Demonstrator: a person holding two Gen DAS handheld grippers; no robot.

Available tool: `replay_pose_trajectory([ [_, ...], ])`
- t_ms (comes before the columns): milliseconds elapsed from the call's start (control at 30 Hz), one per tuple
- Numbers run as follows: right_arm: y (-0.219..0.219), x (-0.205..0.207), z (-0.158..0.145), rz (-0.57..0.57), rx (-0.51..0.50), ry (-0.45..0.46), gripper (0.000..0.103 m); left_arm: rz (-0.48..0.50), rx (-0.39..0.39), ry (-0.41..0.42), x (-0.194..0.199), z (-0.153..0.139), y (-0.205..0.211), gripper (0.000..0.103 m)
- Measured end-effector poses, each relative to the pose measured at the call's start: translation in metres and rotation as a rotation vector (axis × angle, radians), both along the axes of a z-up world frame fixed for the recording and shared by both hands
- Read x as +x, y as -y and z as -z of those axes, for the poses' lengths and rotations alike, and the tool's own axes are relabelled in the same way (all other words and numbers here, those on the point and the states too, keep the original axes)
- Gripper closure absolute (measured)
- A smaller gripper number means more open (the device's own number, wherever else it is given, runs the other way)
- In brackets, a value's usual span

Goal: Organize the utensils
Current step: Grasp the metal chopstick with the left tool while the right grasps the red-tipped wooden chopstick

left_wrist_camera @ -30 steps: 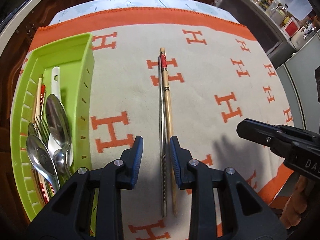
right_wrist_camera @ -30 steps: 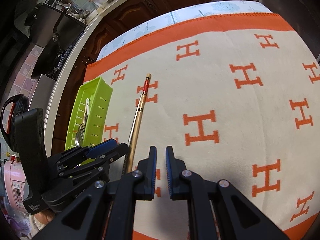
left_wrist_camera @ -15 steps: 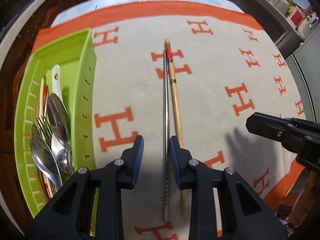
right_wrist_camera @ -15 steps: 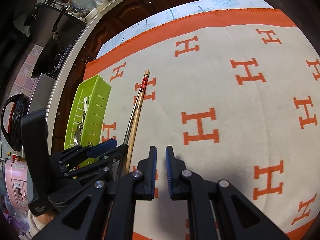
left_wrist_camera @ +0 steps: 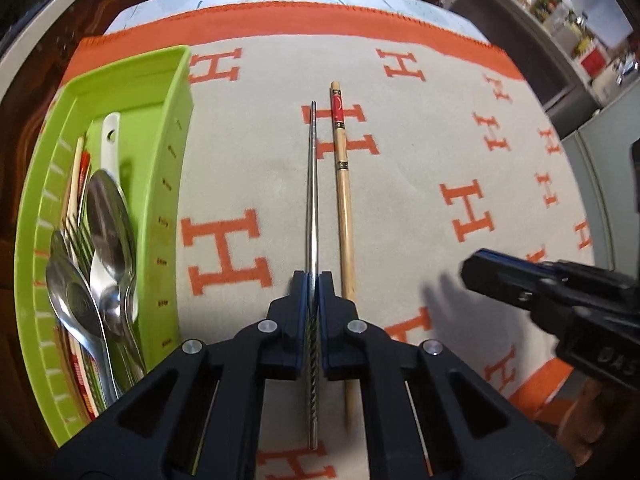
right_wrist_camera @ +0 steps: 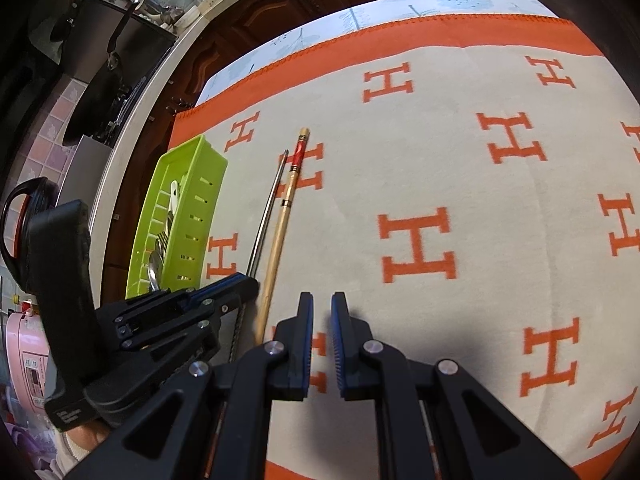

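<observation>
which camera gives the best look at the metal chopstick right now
The left wrist view. There the metal chopstick runs down the middle of the picture, visible end to end, clamped by the left gripper. In the right wrist view it is small and off to the left, its near part partly hidden behind the left gripper.

Even indoor light is falling on the blanket; soft shadows are pooling under the right gripper. Fisheye is bending edges; corners are vignetting dark.
</observation>
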State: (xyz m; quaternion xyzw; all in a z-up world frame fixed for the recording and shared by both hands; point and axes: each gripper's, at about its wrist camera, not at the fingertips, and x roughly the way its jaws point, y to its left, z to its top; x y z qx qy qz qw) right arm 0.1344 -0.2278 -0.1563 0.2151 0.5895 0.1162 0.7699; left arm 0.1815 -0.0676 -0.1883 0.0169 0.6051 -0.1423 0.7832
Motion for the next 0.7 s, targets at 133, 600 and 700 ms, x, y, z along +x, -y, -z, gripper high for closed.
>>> replay_pose_trajectory([
  [133, -0.012, 0.008, 0.002, -0.014, 0.024, -0.015, 0.094, -0.013, -0.050, 0.045, -0.012, -0.024, -0.011, 0.100],
  [600, -0.054, 0.056, 0.022, 0.013, -0.114, -0.109, 0.080, -0.140, -0.069, 0.203, -0.044, -0.101, -0.097, 0.100],
  [700, -0.073, 0.060, 0.018, -0.020, -0.235, -0.094, 0.080, -0.171, -0.053, 0.220, -0.045, -0.108, -0.116, 0.100],
])
